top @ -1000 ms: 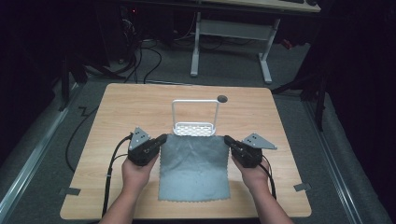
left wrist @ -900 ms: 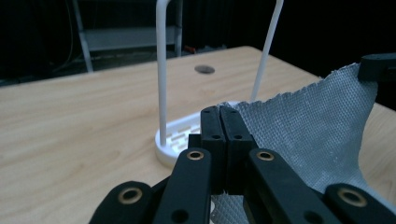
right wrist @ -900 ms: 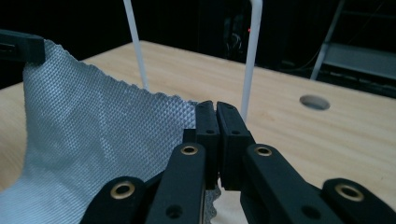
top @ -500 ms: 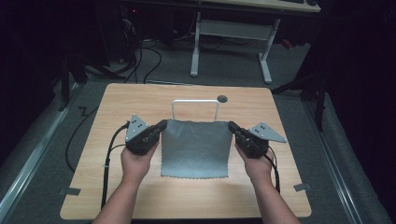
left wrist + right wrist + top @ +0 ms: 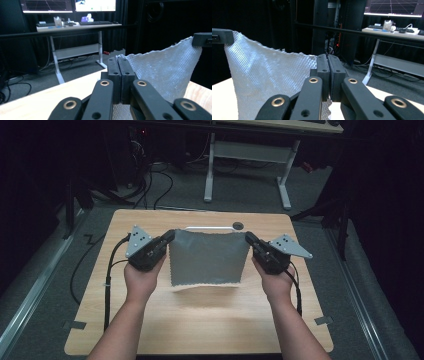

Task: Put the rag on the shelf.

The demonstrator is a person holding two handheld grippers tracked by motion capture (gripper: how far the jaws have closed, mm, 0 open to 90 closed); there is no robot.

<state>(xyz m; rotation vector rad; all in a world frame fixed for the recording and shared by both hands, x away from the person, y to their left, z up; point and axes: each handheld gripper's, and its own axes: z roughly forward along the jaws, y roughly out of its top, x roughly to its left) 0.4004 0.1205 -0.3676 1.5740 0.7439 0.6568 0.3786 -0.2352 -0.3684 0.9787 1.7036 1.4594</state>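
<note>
Now the pale wooden surface (image 5: pixel 200 320) lies bare beneath the grey square waffle-textured cloth (image 5: pixel 209 257), which a second ago lay flat on it and has been lifted, hanging taut between both hands in front of the white wire rack (image 5: pixel 210 228). That suggests a fold or a drape over the rack comes next. Each tool, the left hand-held gripper (image 5: pixel 170 236) and the right hand-held gripper (image 5: pixel 248 238), has its jaws pressed together on an upper corner of the cloth.

We have lifted the grey, zigzag-edged woven cloth (image 5: pixel 208 257) off the light wooden table (image 5: pixel 200 320) — a second ago it lay flat. It now hangs between our grippers, hiding the white wire rack (image 5: pixel 210 227) toward 12 o'clock.
</note>
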